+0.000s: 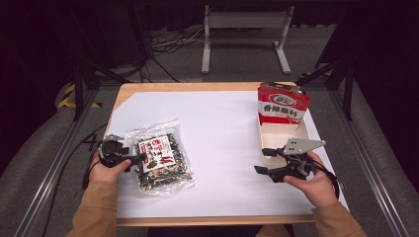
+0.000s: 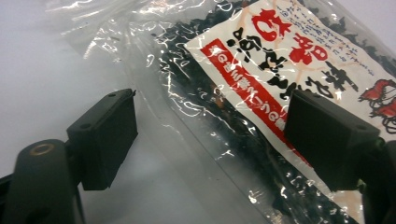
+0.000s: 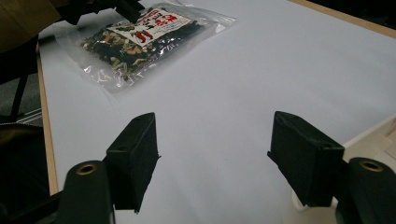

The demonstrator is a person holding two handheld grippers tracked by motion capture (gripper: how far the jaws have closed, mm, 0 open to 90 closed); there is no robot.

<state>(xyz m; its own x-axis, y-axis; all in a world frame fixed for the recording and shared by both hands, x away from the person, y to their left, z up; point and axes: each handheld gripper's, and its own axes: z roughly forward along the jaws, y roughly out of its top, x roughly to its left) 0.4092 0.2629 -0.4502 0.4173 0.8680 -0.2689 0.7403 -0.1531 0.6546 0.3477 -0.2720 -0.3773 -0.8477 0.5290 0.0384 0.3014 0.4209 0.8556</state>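
The clear snack bag, dark mix under a red-and-white label, lay flat at the table's front left. The left gripper straddled its edge, jaws wide, gripping nothing. The right gripper stood open beside the tray; bare white surface lay between.

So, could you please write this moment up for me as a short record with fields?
surface: table with a white top
near left gripper: clear snack bag with a red and white label, lying flat
left gripper: open, jaws either side of the bag's edge, not closed on it
right gripper: open, holding nothing, over bare table
tray: pale tray at the right edge
in tray: red pouch, standing upright at the far end
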